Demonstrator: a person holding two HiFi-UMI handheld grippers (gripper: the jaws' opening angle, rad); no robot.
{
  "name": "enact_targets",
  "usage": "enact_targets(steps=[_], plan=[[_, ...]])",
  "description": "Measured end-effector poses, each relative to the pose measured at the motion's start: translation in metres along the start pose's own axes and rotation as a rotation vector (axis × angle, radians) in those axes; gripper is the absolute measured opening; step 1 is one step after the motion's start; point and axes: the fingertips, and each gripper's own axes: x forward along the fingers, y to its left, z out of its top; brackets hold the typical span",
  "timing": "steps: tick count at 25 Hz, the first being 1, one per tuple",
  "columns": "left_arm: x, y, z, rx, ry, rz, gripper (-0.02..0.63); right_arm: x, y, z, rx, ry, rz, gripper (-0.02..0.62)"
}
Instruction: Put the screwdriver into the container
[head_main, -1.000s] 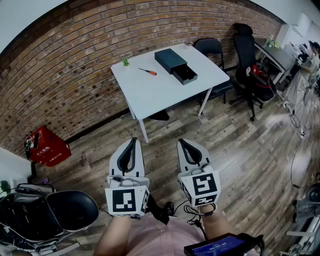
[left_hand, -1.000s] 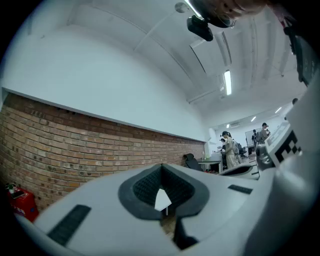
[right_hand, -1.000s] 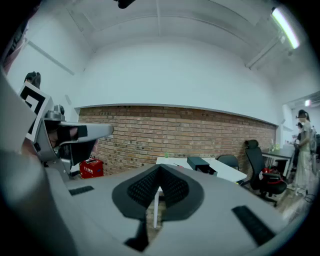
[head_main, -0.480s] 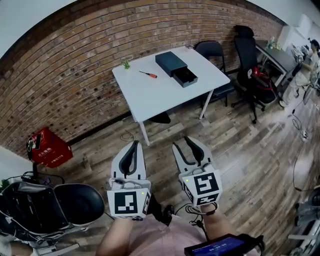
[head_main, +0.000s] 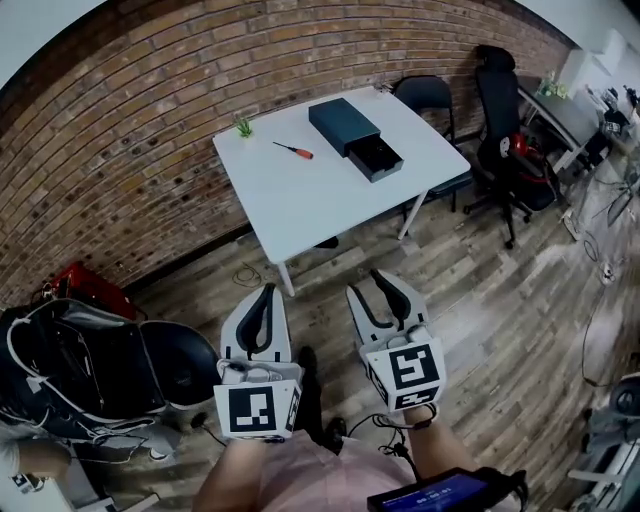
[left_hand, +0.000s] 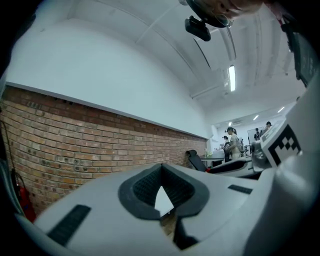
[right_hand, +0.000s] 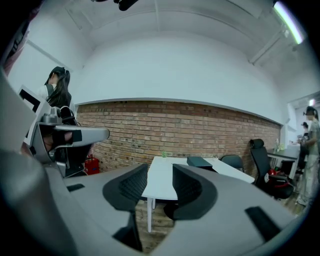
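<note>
A red-handled screwdriver (head_main: 295, 150) lies on the white table (head_main: 320, 195), left of a dark container (head_main: 344, 124) whose drawer (head_main: 377, 157) stands pulled out. Both grippers hover over the wooden floor, well short of the table. My left gripper (head_main: 267, 290) is shut with nothing in it, and its pads meet in the left gripper view (left_hand: 161, 169). My right gripper (head_main: 366, 284) is opening, with nothing between its jaws. The right gripper view looks between the parted pads (right_hand: 160, 176) at the table (right_hand: 161, 186) and the container (right_hand: 200, 161).
A small green plant (head_main: 243, 126) stands at the table's far corner by the brick wall (head_main: 130, 130). Black chairs (head_main: 425, 95) stand to the table's right. A black bag (head_main: 80, 365) and a red box (head_main: 88, 285) lie at the left.
The right gripper's jaws have gone from shut to parted. The left gripper stays shut. The head view has shifted, and the black bag now shows larger at the left.
</note>
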Motion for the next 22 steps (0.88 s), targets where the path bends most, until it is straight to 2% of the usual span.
enact_targets(steps=[6,14,22], plan=[[0.088,0.037,-0.018,-0.014,0.021,-0.018,0.005,0.086,-0.026,0.0,0.011,0.027,0.008,0.151],[0.194,0.084,-0.013,-0.011,0.005,-0.052,0.005,0.187,-0.063,0.031,0.015,0.012,-0.012,0.13],[0.241,0.098,0.004,-0.001,-0.027,-0.089,0.005,0.226,-0.088,0.068,-0.004,-0.03,-0.05,0.126]])
